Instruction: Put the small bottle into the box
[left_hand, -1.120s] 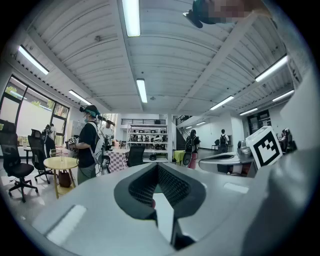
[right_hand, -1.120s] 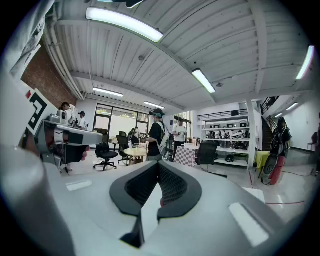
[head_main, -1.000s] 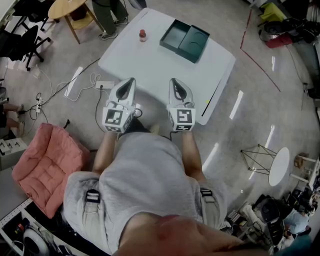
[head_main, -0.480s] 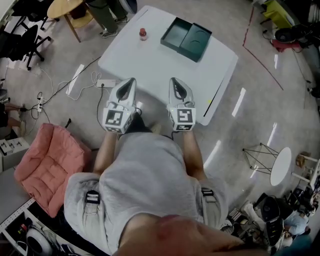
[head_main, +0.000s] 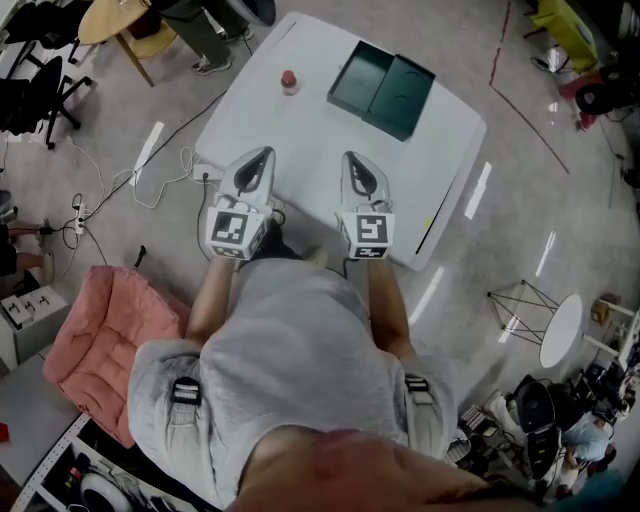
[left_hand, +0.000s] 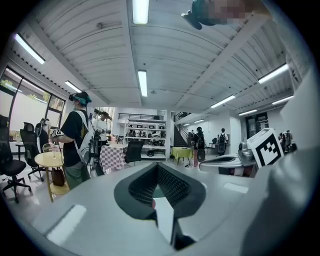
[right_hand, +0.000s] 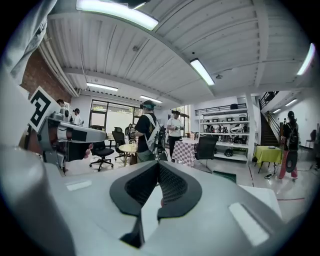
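**Head view, with both gripper views.** I stand at the near edge of the white bench with a hand-held gripper in each hand, and both point toward the far side.

**Left hand-held gripper**: in its own view the jaws are pressed together at the tips with nothing between them.

**Right hand-held gripper**: its view shows the same, with the jaws closed tip to tip and empty.

**Small bottle**: it has a red cap and stands upright on the far left part of the bench. It is well apart from both hand-held grippers, and nothing touches it.

**Box**: it is dark green and lies open at the far side of the bench, to the right of the bottle and near it but not touching. A second green half, which I take for the lid, lies right beside it. Both halves look empty.

**Progress:** none of the task appears done. The box is already open, which spares one step. I judge that everything else is left:
- reach across the bench
- open one hand-held gripper and close it on the bottle
- lift the bottle and carry it right, over the box wall
- let it go inside

The left hand-held gripper is the nearer one to the bottle.
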